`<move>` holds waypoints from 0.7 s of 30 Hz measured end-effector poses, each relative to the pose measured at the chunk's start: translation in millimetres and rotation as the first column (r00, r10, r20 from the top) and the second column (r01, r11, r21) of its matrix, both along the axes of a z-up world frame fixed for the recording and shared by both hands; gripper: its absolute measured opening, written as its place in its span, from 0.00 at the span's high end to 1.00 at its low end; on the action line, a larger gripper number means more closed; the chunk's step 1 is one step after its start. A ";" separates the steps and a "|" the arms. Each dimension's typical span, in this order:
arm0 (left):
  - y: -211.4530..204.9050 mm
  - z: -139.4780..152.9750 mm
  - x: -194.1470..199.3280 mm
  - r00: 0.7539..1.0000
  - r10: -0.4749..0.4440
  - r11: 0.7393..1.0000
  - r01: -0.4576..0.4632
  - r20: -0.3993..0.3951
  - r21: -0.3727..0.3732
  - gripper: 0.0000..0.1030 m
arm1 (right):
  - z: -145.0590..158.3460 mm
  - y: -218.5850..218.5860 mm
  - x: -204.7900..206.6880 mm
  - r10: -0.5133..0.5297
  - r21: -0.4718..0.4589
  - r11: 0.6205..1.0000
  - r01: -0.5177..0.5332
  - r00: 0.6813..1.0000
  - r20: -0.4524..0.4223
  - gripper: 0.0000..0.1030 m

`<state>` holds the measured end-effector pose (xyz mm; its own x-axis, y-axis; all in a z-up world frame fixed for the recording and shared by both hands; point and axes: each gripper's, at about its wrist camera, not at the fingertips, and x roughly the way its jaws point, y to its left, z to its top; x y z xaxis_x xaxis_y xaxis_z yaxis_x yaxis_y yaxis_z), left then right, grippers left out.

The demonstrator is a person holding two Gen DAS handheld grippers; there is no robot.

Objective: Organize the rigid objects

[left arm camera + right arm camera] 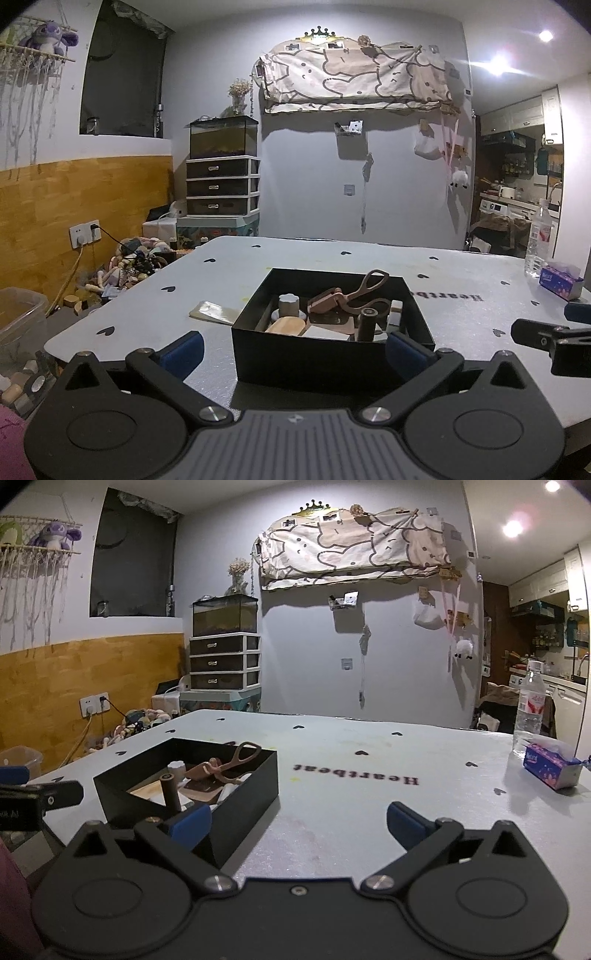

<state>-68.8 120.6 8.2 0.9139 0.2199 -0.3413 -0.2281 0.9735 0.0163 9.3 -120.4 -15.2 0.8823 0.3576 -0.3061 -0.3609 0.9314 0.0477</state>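
Left gripper [295, 350] jaws fully spread, empty, straddling black box [325, 354]. Right gripper [299, 827] jaws wide, empty. Scissors [364, 299] likely stiff, light; grab at handle loops.

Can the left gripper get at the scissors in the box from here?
Probably yes: the left gripper is open, facing the box, and the scissors lie on top, handles sticking up, nothing over them.

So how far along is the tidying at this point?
Mostly done, it seems: the black box already holds the scissors, a dark cylinder and several blocks. Nothing is in hand; the left gripper and right gripper are both open and empty. Left on the table: a flat pale piece beside the box, perhaps also the tissue pack and bottle.
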 end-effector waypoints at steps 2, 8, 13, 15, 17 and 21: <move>0.1 -0.1 -0.3 1.000 -0.002 1.000 0.002 0.000 0.000 0.00 | 0.0 -2.5 -0.4 -0.006 0.008 1.000 0.006 1.000 -0.003 0.01; -2.6 0.8 -1.4 1.000 -0.012 1.000 0.012 0.003 0.015 0.00 | -0.1 -4.0 -0.9 -0.010 0.006 1.000 0.010 1.000 -0.003 0.01; -2.5 1.5 -1.3 1.000 -0.009 1.000 0.009 0.003 0.015 0.00 | -0.1 -4.3 -1.3 -0.010 0.003 1.000 0.010 1.000 -0.002 0.01; -3.4 0.1 -1.5 1.000 -0.008 1.000 0.008 0.001 0.014 0.00 | -0.5 -4.5 -1.6 -0.009 0.001 1.000 0.009 1.000 0.000 0.01; -3.6 0.4 -1.2 1.000 -0.007 1.000 0.007 0.000 0.015 0.00 | -0.5 -4.6 -1.9 -0.009 0.000 1.000 0.009 1.000 0.000 0.01; -3.2 0.1 -0.8 1.000 -0.006 1.000 0.006 -0.002 0.014 0.00 | -0.4 -4.7 -2.1 -0.010 0.000 1.000 0.010 1.000 0.000 0.01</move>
<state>-69.6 117.4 8.3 0.9146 0.2192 -0.3399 -0.2223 0.9745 0.0304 7.3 -125.0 -15.6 0.8860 0.3489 -0.3055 -0.3517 0.9349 0.0479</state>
